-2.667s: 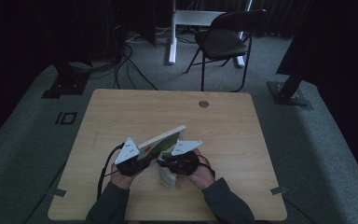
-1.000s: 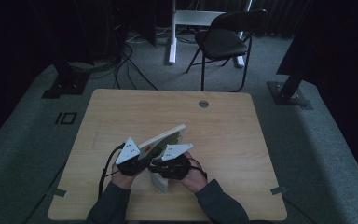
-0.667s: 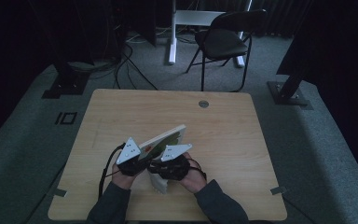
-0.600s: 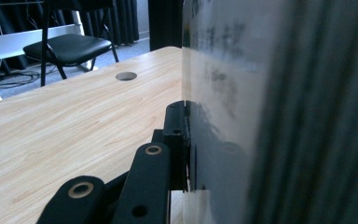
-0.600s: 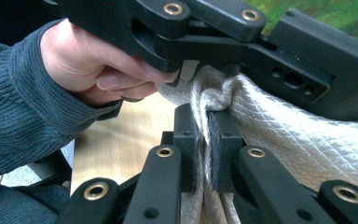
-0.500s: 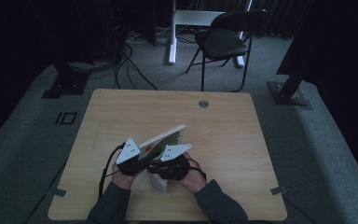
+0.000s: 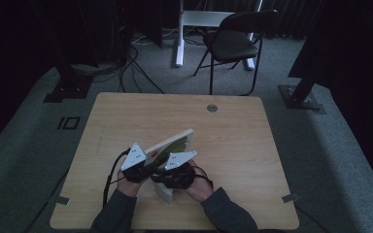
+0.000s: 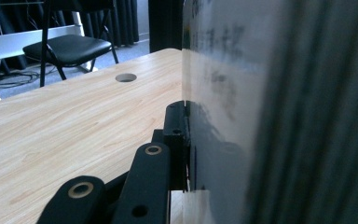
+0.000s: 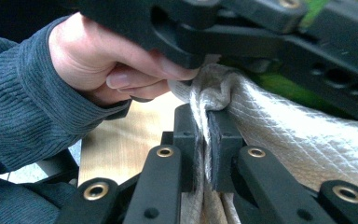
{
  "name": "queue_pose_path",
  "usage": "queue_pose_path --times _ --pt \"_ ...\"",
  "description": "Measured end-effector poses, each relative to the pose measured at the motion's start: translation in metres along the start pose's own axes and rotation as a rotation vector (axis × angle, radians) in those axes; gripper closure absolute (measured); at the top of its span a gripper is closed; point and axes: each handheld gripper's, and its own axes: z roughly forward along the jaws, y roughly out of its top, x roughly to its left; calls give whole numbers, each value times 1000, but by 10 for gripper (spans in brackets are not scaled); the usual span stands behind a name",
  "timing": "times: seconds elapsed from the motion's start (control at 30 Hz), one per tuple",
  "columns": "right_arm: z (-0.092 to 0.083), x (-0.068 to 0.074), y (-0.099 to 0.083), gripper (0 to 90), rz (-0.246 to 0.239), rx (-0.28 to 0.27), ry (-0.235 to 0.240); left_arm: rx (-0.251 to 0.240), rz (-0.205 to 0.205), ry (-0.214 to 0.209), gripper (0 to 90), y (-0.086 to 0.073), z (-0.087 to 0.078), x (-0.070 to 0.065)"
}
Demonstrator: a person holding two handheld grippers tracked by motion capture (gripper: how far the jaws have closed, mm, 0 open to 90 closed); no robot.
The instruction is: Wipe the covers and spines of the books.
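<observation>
A: Left claw [image 7: 143,167] clamped on the near end of the flat board [image 7: 172,144], tilted up over the counter [image 7: 233,145], far edge pointing toward the chair [image 7: 233,43]. Looks like a wiping step, board held up for cleaning.

B: Agreed. Right claw [image 7: 167,182] just beside it, pinched tight on a fold of the quilted cloth [image 9: 284,140], low at the board's near end, close to the counter's front edge. Next move probably calls for dragging that cloth along the board's face while keeping the left grip firm.

A: Left claw view: board [image 8: 223,116] pressed against one black pad, glossy face with blurred print, plus the round hole [image 8: 126,77] in the counter.

B: Right claw view: cloth weave and the bunched fold between the pads, the left hand [image 9: 107,60] and its grey sleeve [image 9: 23,107] close by. High view too dim for either detail.
</observation>
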Motion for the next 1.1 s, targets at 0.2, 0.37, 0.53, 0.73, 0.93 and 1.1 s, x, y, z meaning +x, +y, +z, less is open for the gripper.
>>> queue_pose_path --times 0.2,0.37,0.53,0.73,0.93,1.1 --pt "1 1 1 834 0 4 2 -7 -11 7 777 0 0 1" --pt "4 3 2 834 -5 6 9 -8 -13 9 777 0 -1 1" --pt "5 4 1 834 -12 14 17 -15 -17 8 777 0 -1 1" --pt "8 7 0 832 -22 18 28 -21 -22 16 777 0 -2 2" --pt "2 4 -1 831 -12 12 8 -32 -26 26 777 1 -6 5" --pt "-9 -3 -4 831 4 -8 -21 -37 -27 36 777 1 -9 7"
